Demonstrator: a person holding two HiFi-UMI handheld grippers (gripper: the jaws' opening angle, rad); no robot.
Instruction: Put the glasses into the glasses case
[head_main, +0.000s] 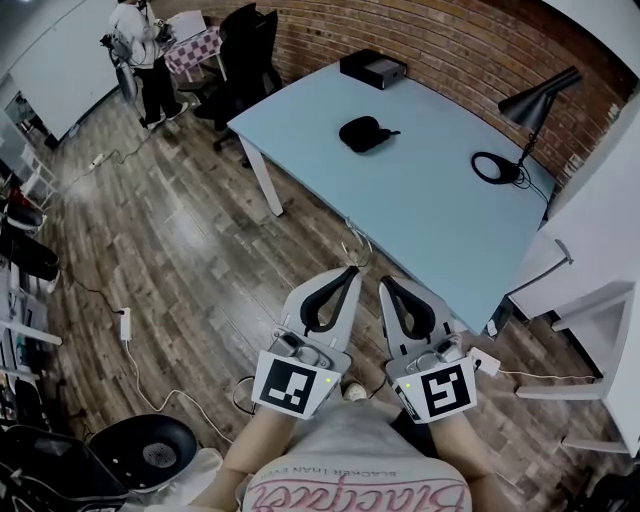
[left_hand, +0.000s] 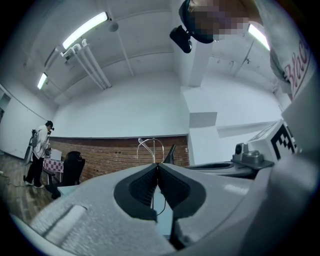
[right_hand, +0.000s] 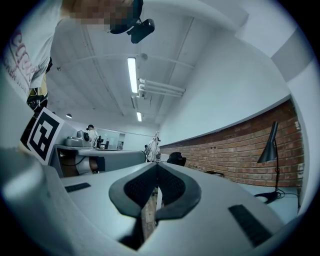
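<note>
Left claw (head_main: 351, 271) and right claw (head_main: 384, 282) were closed and empty, the task seemingly unstarted, with the likely glasses case (head_main: 364, 133) untouched on the table (head_main: 430, 230) ahead.

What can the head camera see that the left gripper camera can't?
Only the head view shows the black glasses case and the black box on the pale blue table. Only the left gripper view shows the ceiling lights and the camera on the person's head. Both show the brick wall, the person standing far off, and the left gripper with its tongs shut, empty.
</note>
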